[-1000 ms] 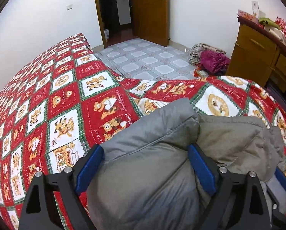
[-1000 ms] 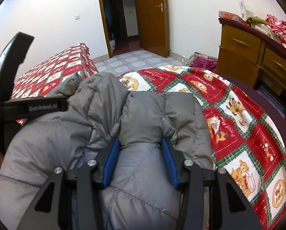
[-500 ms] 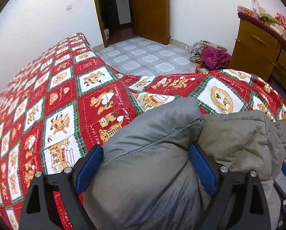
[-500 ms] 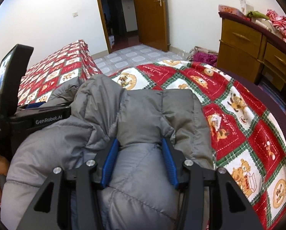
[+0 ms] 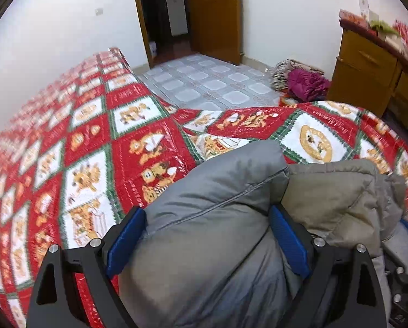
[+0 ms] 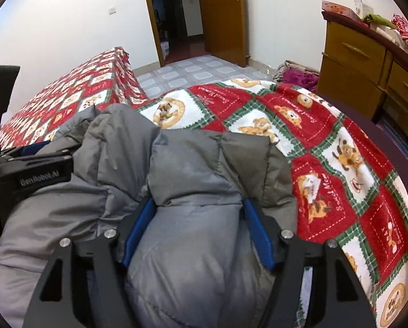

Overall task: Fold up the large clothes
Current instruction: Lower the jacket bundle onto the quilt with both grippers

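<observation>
My left gripper (image 5: 206, 232) stands wide, padded grey jacket (image 5: 217, 246) bulging between its pads. My right gripper (image 6: 198, 229), just opening, straddles another fold. The jacket's bottom is cut off. Patterned bedspread (image 6: 327, 142) lies bare beyond; tiled floor (image 5: 204, 82) farther.

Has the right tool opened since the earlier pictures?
Yes. The right tool has just been opening: its blue pads stand wider apart, with the grey padded jacket between them.
</observation>
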Motion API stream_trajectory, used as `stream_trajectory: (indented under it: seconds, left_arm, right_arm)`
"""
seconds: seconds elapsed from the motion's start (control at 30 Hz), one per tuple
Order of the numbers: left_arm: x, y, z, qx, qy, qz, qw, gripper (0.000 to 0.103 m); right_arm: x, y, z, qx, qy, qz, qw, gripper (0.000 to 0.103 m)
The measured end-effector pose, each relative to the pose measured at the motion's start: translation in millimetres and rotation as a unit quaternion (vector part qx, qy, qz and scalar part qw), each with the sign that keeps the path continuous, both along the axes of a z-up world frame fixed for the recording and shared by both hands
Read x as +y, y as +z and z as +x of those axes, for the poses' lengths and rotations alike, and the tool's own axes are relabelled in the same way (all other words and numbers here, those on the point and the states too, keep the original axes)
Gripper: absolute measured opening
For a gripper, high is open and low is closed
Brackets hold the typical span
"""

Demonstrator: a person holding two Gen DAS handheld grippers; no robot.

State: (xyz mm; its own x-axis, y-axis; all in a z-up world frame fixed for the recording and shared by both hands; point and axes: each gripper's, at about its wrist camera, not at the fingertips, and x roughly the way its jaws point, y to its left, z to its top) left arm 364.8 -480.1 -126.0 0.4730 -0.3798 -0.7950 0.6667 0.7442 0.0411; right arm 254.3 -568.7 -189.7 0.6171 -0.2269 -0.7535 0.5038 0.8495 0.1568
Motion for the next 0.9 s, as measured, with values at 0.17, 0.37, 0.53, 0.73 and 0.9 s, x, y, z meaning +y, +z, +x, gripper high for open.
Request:
stream_trajectory:
  seconds: [0.17,0.37,0.53,0.73,0.9]
  left_arm:
    - [7.2,4.5,-0.3,0.014,0.006,-0.007,0.9999,0.093]
    - [-0.2,6.6,-9.0,-0.012,0.002,0.014,0.9998,0.093]
    - [0.3,6.9,-9.5,-0.019,-0.004,0.016,0.9997,0.093]
    - [-5.5,3.0,-10.1,-0.026,-0.003,0.018,0.9995,0.093]
    - [15.8,25.7,-5.2,0.034,-0.035,-0.011,0.9987,0.093]
  right_arm:
    - [-0.7,17.1,-18.7,-0.024,0.002,0.006,1.0,0.068]
    - [4.2,73.1,-17.7,-0.057,0.026,-0.031,0.998,0.046]
    - [-6.3,30.2,26.1,0.002,0.037,-0.001,0.999,0.036]
    - [-6.6,6.0,22.7,-0.002,0.022,-0.009,1.0,0.032]
    - [-6.0,38.3,-8.1,-0.025,0.032,-0.001,0.999,0.032]
